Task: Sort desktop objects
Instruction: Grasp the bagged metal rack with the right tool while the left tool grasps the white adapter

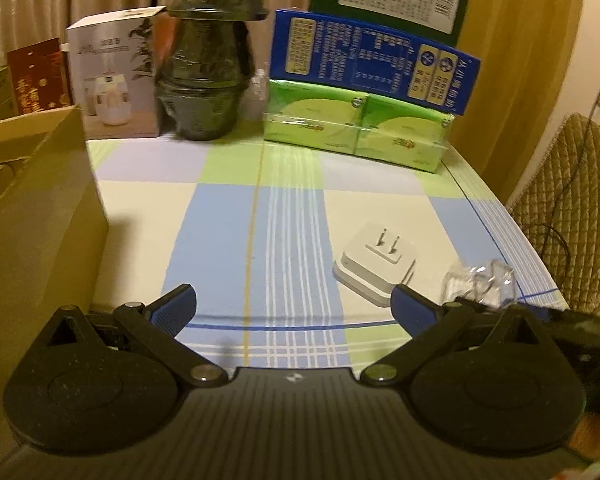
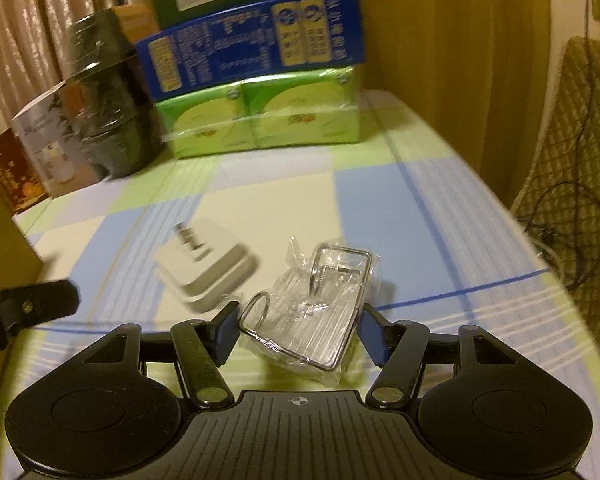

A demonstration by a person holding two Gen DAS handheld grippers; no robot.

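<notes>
Right gripper (image 2: 298, 330) open, fingers either side of the wire rack (image 2: 316, 300) in crinkled clear wrap; contact with the pads unclear. Rack's near end hidden by glare. White plug (image 2: 206, 270) just left of it on the checked tablecloth (image 1: 220, 220). Left gripper (image 1: 294, 308) open, empty. Cardboard box (image 1: 36, 208) cut off at left.

One white plug adapter (image 1: 374, 266), one bagged wire rack (image 2: 320, 308), two green tissue packs (image 1: 358, 128).
</notes>
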